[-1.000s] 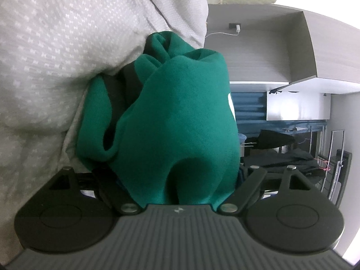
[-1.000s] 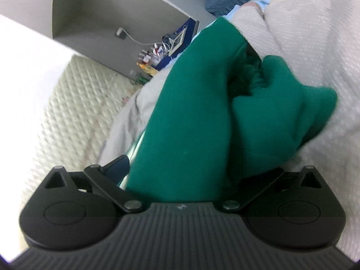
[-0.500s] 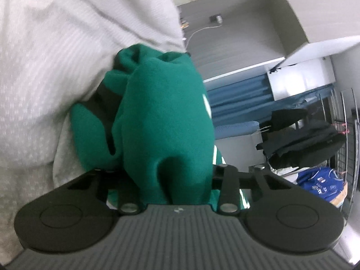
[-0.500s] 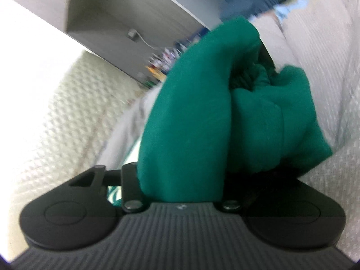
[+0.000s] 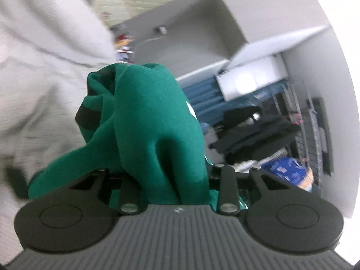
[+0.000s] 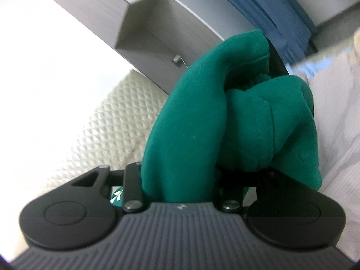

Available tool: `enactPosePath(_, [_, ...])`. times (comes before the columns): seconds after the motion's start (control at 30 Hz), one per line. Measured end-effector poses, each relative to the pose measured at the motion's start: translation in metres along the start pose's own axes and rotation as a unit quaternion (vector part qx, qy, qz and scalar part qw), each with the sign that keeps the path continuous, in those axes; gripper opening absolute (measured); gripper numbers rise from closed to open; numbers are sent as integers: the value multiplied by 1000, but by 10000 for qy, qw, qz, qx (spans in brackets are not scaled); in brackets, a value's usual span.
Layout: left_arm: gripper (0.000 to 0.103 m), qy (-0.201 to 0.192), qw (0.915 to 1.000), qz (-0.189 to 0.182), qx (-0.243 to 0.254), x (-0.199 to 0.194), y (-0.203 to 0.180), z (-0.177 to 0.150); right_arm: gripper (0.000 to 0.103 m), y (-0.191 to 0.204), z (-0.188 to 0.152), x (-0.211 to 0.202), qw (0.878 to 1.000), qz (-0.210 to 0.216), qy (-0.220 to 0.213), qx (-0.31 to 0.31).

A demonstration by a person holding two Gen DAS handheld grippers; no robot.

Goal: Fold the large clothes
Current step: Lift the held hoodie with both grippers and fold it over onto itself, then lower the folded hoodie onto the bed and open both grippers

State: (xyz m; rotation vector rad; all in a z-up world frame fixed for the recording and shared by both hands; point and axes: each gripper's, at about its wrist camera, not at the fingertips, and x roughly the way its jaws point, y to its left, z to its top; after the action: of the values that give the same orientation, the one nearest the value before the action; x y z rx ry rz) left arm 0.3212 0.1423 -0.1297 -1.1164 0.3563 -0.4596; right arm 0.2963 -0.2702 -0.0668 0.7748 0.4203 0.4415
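In the left wrist view, the left gripper (image 5: pixel 166 180) has its fingers drawn narrow on a thick bunch of the green garment (image 5: pixel 153 121); the cloth covers the fingertips, so only the black linkage arms show on either side of it. The garment rises in a rounded hump straight off the gripper, with a loose fold trailing down to the left and a dark band (image 5: pixel 90 119) across its left side. It is lifted off the bed, whose pale grey cover (image 5: pixel 45 72) fills the left of the view, blurred. Farther off stand a grey shelf unit (image 5: pixel 202 36), blue curtains (image 5: pixel 207 94), a heap of dark clothes (image 5: pixel 254 130) and a blue item (image 5: pixel 285 168) low on the right.

In the right wrist view, the right gripper (image 6: pixel 180 180) is likewise clamped on the green garment (image 6: pixel 202 117), its fingers narrow and buried in fabric. The cloth stands up in a tall fold on the left with a rolled, bunched mass on the right. The grey bed cover (image 6: pixel 337 123) lies along the right edge. Behind are a quilted cream headboard (image 6: pixel 108 123), the grey shelf unit (image 6: pixel 157 18) and the blue curtains (image 6: pixel 281 15).
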Motion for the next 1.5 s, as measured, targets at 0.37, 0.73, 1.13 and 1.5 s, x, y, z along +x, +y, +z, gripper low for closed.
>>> enactPosePath(0.37, [38, 532, 9954, -550, 573, 56, -146, -45, 45, 12, 84, -118, 9961, 10, -870, -153])
enactPosePath(0.73, [38, 1090, 9913, -596, 429, 235, -179, -143, 46, -69, 144, -176, 9872, -607, -1469, 103])
enactPosePath(1.13, [38, 1763, 9828, 4, 544, 364, -95, -236, 46, -209, 130, -169, 9811, -1010, -1546, 578])
enactPosePath(1.5, [38, 2079, 9708, 60, 1191, 355, -20, -262, 55, -262, 65, -164, 9732, -1340, -1425, 1207])
